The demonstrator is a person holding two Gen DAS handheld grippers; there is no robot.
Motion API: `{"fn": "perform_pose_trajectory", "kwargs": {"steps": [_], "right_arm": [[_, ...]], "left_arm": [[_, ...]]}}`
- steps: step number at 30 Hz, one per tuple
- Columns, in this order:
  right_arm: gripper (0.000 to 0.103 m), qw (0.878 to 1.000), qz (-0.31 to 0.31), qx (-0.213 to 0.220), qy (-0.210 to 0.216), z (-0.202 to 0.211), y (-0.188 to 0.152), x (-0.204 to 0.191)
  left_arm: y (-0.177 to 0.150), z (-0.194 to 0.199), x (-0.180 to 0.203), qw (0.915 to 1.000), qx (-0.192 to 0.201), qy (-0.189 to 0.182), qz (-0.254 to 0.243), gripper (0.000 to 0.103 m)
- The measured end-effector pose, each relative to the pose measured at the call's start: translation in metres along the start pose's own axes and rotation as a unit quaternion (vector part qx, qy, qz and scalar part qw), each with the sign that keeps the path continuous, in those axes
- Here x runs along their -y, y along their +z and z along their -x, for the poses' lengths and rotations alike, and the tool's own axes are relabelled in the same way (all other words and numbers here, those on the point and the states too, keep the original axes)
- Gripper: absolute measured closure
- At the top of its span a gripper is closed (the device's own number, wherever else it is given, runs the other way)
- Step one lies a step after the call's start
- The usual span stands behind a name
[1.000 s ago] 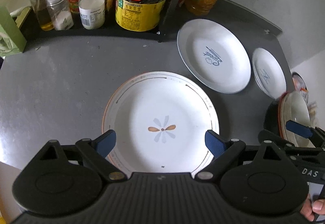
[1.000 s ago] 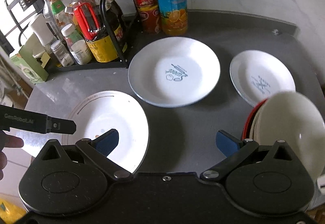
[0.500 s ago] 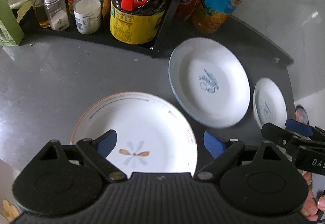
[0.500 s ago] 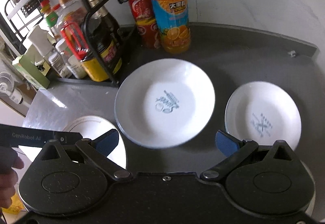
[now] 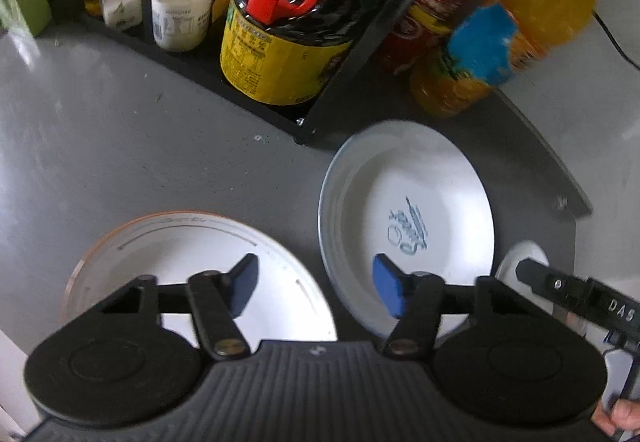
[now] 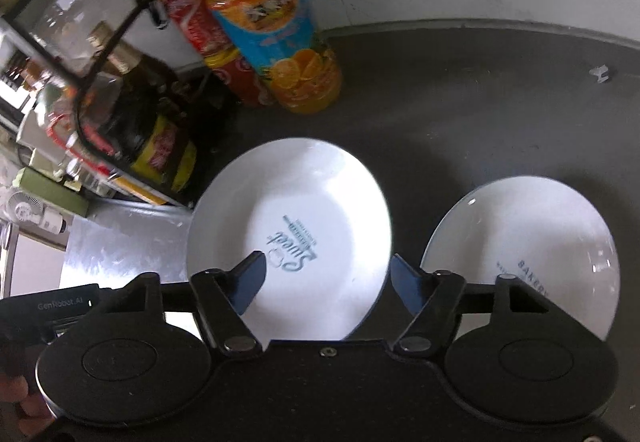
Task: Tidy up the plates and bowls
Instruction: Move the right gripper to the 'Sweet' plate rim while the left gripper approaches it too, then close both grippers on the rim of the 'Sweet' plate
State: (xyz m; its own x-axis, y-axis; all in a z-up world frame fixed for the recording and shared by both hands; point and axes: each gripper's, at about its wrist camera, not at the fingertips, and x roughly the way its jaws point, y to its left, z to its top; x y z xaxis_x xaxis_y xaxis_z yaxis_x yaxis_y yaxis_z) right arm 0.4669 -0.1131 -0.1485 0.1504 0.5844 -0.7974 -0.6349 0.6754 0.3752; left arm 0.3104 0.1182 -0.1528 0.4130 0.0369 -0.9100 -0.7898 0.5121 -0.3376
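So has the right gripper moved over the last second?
Yes. The right gripper has advanced toward the orange juice bottle at the back; the white plate with blue lettering now sits between its open fingers.

Glossy white plate (image 6: pixel 320 201), matt grey countertop (image 6: pixel 460 101)

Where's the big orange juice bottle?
The orange juice bottle stands at the back of the grey counter by the wall, right of the red cans, just behind the plate with blue writing.
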Motion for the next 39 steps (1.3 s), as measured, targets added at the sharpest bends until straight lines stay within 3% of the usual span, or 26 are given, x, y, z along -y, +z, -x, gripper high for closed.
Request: {"fn": "perform_pose_trajectory", "kwargs": {"steps": [4,23,34,39], "right_arm": [[0.053,0.999,-0.025,-0.024,0.01,-0.018,0.014,0.018],[0.074,0.996,-0.043,-0.083,0.007,-0.072,0.029,0.051],[0.084,0.994,-0.054,-0.09,0.014,-0.089,0.025,0.048],[0.087,0.993,-0.076,-0.086,0.014,-0.086,0.024,0.055]], "left_arm": [[0.008,-0.017,0.0,0.9995,0.0,-0.003,0.031,0.057],[0.02,-0.069,-0.012,0.9948,-0.009,-0.032,0.097,0.088],[0.015,-0.083,-0.03,0.9852,-0.028,-0.079,0.149,0.094],[0.017,-0.082,-0.028,0.9861,-0.035,-0.081,0.141,0.094]]}}
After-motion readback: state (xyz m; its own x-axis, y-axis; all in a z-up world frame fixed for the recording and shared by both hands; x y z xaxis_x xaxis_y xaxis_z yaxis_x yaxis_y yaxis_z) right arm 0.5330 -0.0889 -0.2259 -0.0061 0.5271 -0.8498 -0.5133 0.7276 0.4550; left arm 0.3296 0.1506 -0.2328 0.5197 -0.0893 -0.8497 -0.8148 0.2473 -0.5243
